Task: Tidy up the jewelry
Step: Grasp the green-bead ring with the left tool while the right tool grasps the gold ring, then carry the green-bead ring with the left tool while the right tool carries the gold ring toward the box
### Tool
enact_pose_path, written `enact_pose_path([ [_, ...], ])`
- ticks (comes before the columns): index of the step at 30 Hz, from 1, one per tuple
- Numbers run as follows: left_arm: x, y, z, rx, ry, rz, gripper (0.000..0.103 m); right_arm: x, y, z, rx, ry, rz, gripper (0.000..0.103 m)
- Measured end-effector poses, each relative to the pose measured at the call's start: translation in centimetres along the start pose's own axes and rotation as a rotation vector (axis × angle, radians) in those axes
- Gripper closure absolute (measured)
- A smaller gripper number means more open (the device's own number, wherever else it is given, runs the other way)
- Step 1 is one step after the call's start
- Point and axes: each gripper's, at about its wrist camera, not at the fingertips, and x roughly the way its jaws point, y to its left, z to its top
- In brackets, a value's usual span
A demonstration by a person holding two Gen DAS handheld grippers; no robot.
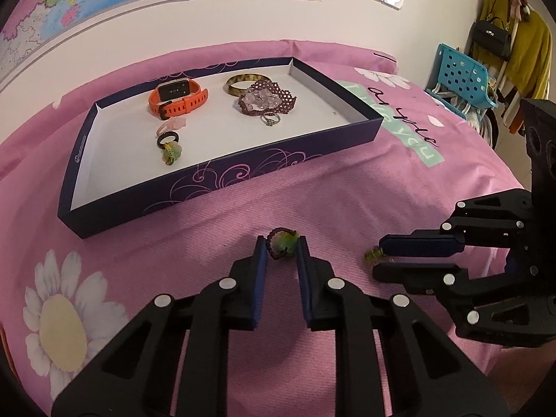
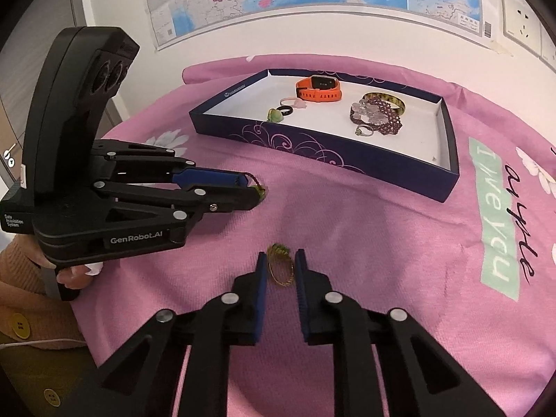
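My left gripper [image 1: 281,247] is shut on a dark beaded ring with a green stone [image 1: 282,243], low over the pink cloth [image 1: 312,201]. The right wrist view shows that left gripper [image 2: 253,187] from the side, with the beaded ring [image 2: 260,191] at its tips. My right gripper [image 2: 280,260] is shut on a gold wire ring with a green bead [image 2: 280,268], resting on the cloth. From the left wrist view, the right gripper [image 1: 378,258] lies close by on the right, the gold ring [image 1: 372,255] peeking out at its tips.
A dark blue tray [image 1: 222,177] with a white floor lies behind, holding an orange watch [image 1: 177,99], an amber bangle [image 1: 243,81], beaded bracelets [image 1: 267,99] and several rings. A blue basket [image 1: 462,76] and hanging clothes stand at the far right. A hand [image 2: 73,276] in an orange sleeve holds the left gripper.
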Motion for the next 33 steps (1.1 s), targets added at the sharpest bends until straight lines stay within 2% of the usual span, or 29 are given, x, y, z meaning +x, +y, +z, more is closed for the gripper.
enact_pose_path([
  [11, -0.5, 0.4, -0.2, -0.031, -0.009, -0.009, 0.098, -0.3, -0.3, 0.3, 0.027, -0.017, 0.027, 0.094],
  [15, -0.9, 0.8, -0.6, -0.038, -0.012, 0.005, 0.095, -0.3, -0.6, 0.2, 0.041, -0.018, 0.029, 0.094],
  [17, -0.9, 1.2, -0.6, -0.043, -0.013, 0.02, 0.082, -0.1, -0.6, 0.3, 0.046, -0.015, 0.03, 0.094],
  [20, -0.8, 1.2, -0.4, -0.04, -0.015, 0.026, 0.079, -0.1, -0.7, 0.3, 0.055, -0.016, 0.033, 0.094],
  [26, 0.0, 0.9, 0.1, -0.028, -0.001, 0.03, 0.079, 0.0, -0.9, 0.5, 0.065, -0.02, 0.035, 0.094],
  [28, 0.0, 0.8, 0.0, -0.023, 0.0, 0.032, 0.088, 0.0, -1.0, 0.6, 0.071, -0.023, 0.042, 0.094],
  [33, -0.3, 0.9, -0.1, -0.038, -0.008, 0.031, 0.088, -0.1, -1.1, 0.9, 0.073, -0.033, 0.042, 0.094],
])
